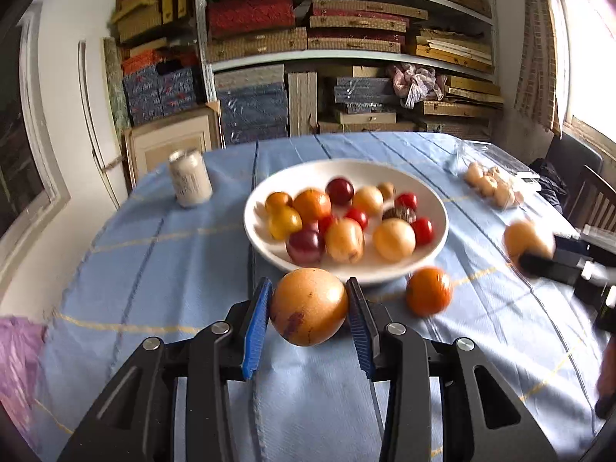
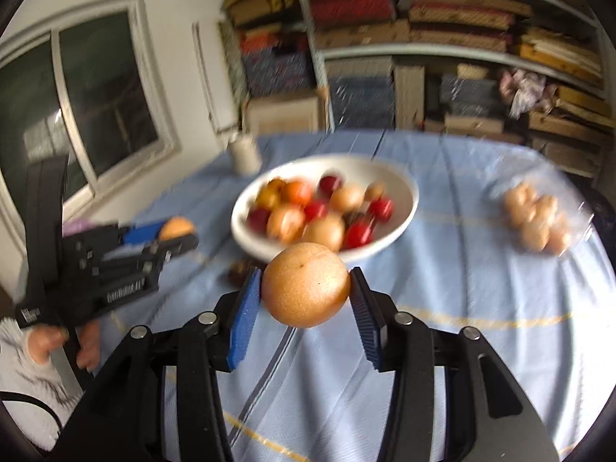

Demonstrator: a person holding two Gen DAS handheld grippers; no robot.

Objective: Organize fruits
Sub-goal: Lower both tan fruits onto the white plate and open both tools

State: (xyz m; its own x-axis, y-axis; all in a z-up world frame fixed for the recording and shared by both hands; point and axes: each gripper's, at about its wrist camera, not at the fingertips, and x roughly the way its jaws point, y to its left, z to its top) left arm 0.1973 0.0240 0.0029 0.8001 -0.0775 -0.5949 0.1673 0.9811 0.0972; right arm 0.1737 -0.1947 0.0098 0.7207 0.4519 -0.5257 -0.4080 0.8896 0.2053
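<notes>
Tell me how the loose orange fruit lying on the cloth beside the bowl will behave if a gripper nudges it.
The orange fruit looks round and smooth, so it would probably roll rather than slide. The tablecloth is wrinkled, which may slow it. It lies close to the bowl, so a push that way would likely stop at the rim.

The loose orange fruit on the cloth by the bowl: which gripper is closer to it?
Left. The left gripper sits just beside the loose orange fruit; the right gripper is farther off to the side.
</notes>
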